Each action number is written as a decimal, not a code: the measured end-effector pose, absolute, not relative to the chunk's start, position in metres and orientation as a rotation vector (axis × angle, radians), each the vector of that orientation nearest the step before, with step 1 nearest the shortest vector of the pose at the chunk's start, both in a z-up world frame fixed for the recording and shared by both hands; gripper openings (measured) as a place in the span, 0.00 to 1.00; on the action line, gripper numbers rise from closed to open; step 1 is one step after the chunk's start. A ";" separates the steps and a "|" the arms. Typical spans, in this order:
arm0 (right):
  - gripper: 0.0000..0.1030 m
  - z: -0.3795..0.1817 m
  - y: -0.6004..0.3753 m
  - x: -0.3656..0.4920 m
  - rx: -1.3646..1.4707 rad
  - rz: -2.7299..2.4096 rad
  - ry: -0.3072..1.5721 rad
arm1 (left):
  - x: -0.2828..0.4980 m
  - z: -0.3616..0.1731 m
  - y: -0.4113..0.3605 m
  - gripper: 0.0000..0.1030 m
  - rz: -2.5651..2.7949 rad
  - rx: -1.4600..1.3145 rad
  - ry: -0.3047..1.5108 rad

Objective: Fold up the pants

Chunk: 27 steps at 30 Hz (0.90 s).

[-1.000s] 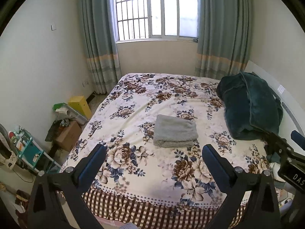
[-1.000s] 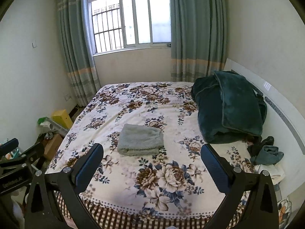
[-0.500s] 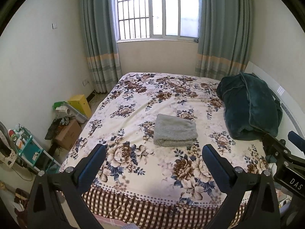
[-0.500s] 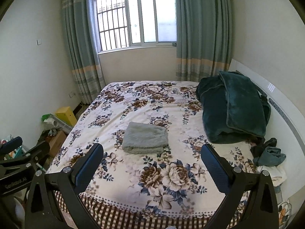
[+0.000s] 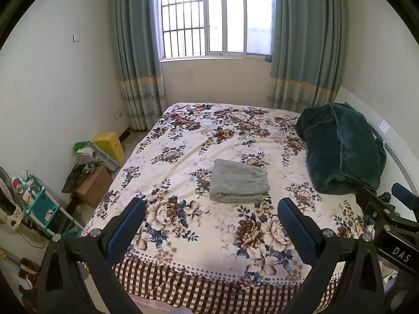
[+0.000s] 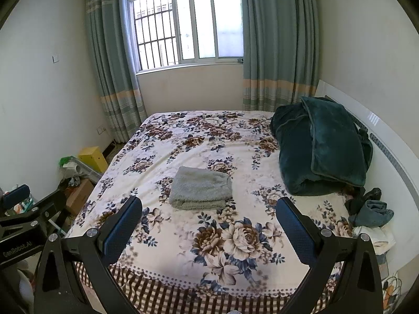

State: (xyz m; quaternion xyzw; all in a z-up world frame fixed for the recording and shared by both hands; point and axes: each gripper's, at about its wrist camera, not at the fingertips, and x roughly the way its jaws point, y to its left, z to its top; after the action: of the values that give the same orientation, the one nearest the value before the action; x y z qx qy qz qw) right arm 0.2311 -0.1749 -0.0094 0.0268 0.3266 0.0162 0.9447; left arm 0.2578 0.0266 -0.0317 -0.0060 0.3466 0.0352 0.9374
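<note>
Grey fleecy pants [image 5: 238, 181] [image 6: 201, 188] lie folded into a neat rectangle in the middle of the flowered bed [image 5: 188, 141] [image 6: 167, 157]. My left gripper [image 5: 210, 209] hangs open above the bed's near edge, short of the pants, with nothing between its blue pads. My right gripper [image 6: 208, 208] is likewise open and empty, held back from the pants. In the left wrist view the right gripper shows at the right edge [image 5: 385, 214]; in the right wrist view the left gripper shows at the left edge [image 6: 28, 209].
A dark green blanket [image 5: 340, 151] [image 6: 322, 144] is heaped at the bed's right side against the white headboard [image 6: 387, 151]. Small dark clothes [image 6: 369, 209] lie near the right corner. Boxes and clutter [image 5: 91, 162] fill the floor at the left. Window and curtains stand behind.
Both grippers have drawn back and up from the bed a little, so the pants look slightly farther away. The pants have not moved.
</note>
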 end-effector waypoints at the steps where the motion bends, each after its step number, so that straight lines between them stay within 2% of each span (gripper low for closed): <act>1: 1.00 -0.009 -0.174 0.230 0.054 0.033 0.665 | 0.259 -0.032 0.027 1.00 0.070 -0.012 0.709; 27: 1.00 -0.012 -0.174 0.220 0.052 0.029 0.667 | 0.249 -0.029 0.020 1.00 0.063 -0.006 0.705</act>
State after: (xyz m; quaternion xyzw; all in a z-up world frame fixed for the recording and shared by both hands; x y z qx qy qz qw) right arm 0.2204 -0.1745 -0.0122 0.0255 0.3271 0.0143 0.9445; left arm 0.2494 0.0196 -0.0288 -0.0028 0.3451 0.0310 0.9380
